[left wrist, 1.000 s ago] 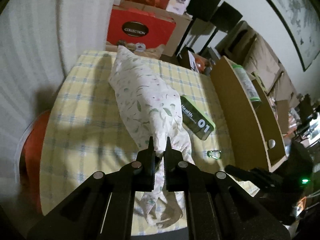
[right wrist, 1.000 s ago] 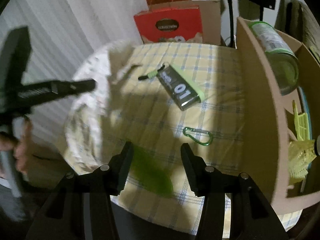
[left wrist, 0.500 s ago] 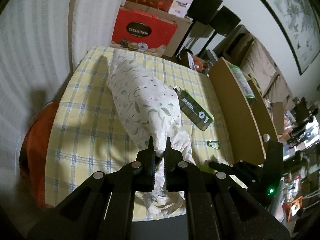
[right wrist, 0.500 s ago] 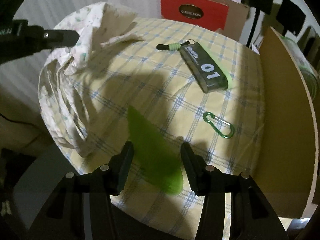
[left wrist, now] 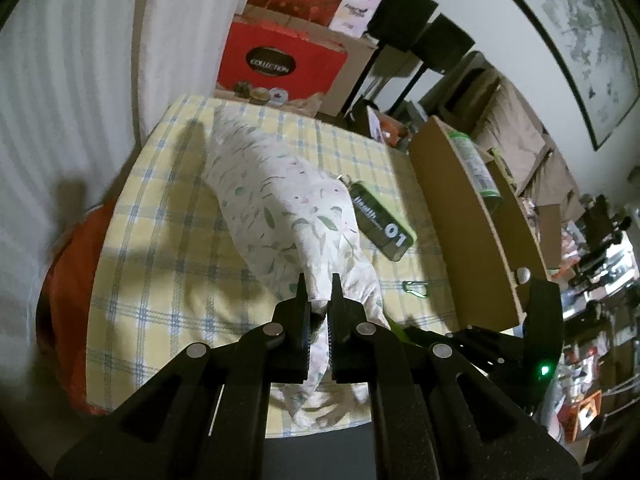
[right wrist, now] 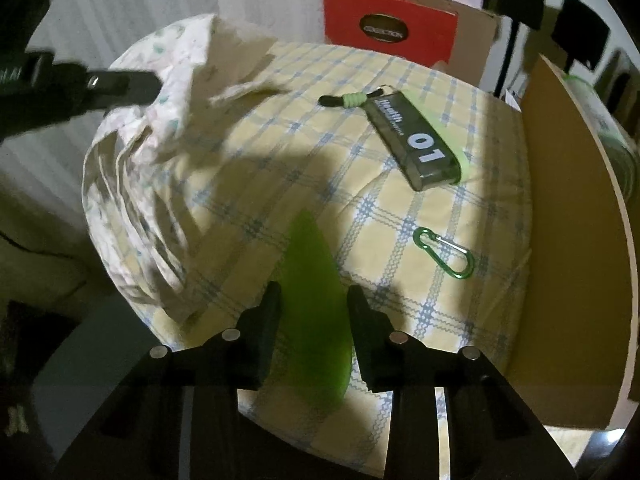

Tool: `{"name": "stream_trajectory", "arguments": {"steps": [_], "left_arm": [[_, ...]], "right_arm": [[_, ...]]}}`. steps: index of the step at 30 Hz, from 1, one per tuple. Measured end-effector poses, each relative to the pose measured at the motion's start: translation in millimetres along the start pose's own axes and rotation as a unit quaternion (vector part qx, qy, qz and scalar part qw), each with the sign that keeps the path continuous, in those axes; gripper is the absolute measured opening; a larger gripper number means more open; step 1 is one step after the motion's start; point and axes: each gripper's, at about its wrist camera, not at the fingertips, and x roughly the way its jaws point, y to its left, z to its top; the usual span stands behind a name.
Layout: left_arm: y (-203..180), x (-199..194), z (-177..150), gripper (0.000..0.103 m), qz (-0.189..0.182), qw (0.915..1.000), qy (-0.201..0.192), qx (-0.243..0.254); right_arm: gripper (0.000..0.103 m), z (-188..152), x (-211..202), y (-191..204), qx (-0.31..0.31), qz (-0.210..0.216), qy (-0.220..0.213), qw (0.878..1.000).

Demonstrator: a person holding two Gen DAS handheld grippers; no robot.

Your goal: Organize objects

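A white floral cloth (left wrist: pixel 280 208) lies bunched along the yellow checked table (left wrist: pixel 160 240). My left gripper (left wrist: pixel 318 280) is shut on the cloth's near end and holds it slightly raised; in the right wrist view its black fingers (right wrist: pixel 132 84) pinch the cloth (right wrist: pixel 132 184) at the left. My right gripper (right wrist: pixel 314 292) is near the table's front edge. Its jaws are closing on a flat, translucent green leaf-shaped piece (right wrist: pixel 312 272), which fills the gap between the pads.
A dark case marked "01" (right wrist: pixel 416 148) with a green cord lies mid-table. A green carabiner (right wrist: pixel 444 254) lies nearer the front. A wooden shelf unit (right wrist: pixel 568 240) stands along the right edge, holding a green can (left wrist: pixel 476 168). A red box (left wrist: pixel 280 68) stands behind the table.
The right gripper's fingers have come closer together around the green piece, and the gripper has sunk toward the table and rolled a little. The left gripper still pinches the cloth.
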Motion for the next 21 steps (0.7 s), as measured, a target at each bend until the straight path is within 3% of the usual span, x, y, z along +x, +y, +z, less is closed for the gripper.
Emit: {"name": "stream_trajectory", "arguments": {"steps": [11,21], "left_arm": [[-62,-28,26,0.006,-0.040,0.9975,-0.025,0.053],[-146,-51,53,0.006,-0.068,0.9882,-0.048,0.129]], "right_arm": [[0.034,12,-56,-15,0.033,-0.006,-0.055,0.998],[0.034,17,-119,-51,0.080,-0.030,-0.099,0.991]]}}
